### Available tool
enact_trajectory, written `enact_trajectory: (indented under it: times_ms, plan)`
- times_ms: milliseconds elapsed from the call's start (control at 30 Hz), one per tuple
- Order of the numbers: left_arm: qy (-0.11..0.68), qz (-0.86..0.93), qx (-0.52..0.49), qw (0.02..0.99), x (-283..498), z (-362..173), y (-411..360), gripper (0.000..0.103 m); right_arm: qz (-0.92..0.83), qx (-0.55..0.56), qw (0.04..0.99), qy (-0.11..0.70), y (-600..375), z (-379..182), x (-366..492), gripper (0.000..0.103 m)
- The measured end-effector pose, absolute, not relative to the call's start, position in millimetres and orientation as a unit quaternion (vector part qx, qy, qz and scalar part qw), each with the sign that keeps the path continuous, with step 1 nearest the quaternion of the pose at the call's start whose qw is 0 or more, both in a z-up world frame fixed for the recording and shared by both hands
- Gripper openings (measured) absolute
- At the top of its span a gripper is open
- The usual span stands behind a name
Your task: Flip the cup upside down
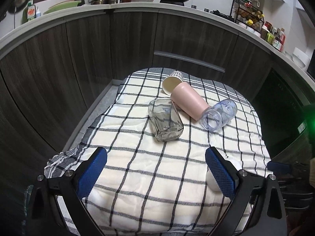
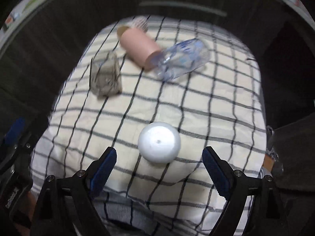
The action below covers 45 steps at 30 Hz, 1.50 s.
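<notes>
White cup (image 2: 159, 144) clear only from right wrist

Two wrist cameras look down over a checked cloth (image 1: 157, 167) toward dark kitchen cabinets (image 1: 78, 59).

The left view sits higher and back; the right is nearer, lower. Both share the cloth and its tipped cups (image 2: 137, 47).

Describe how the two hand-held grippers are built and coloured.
Both look alike. The left hand-held gripper has two black angular fingers fixed with silver round bolts, each lined inside with a blue pad of fine mesh-like texture. The right hand-held gripper has the same black frame and silver bolts; its blue pads show a toothed edge. No cables, sleeves or markings show.
</notes>
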<state>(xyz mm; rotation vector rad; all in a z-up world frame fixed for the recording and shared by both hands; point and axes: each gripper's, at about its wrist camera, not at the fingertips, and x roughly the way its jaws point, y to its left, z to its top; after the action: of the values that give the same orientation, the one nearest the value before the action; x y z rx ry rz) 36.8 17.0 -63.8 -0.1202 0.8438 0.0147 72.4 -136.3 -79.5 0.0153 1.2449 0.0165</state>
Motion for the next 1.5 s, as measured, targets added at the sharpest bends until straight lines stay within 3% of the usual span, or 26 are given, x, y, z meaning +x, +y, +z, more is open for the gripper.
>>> enact_trajectory:
  times_ms: [600,1500]
  plan:
    - [0.387,0.000,0.005,0.922,5,-58,-5,0.102,-0.037,0.010,0.912,0.409,-142,-53,4,0.090]
    - [0.326,0.004,0.004,0.945,-21,-44,4,0.103,-0.065,0.008,0.954,0.293,-136,-23,-42,0.095]
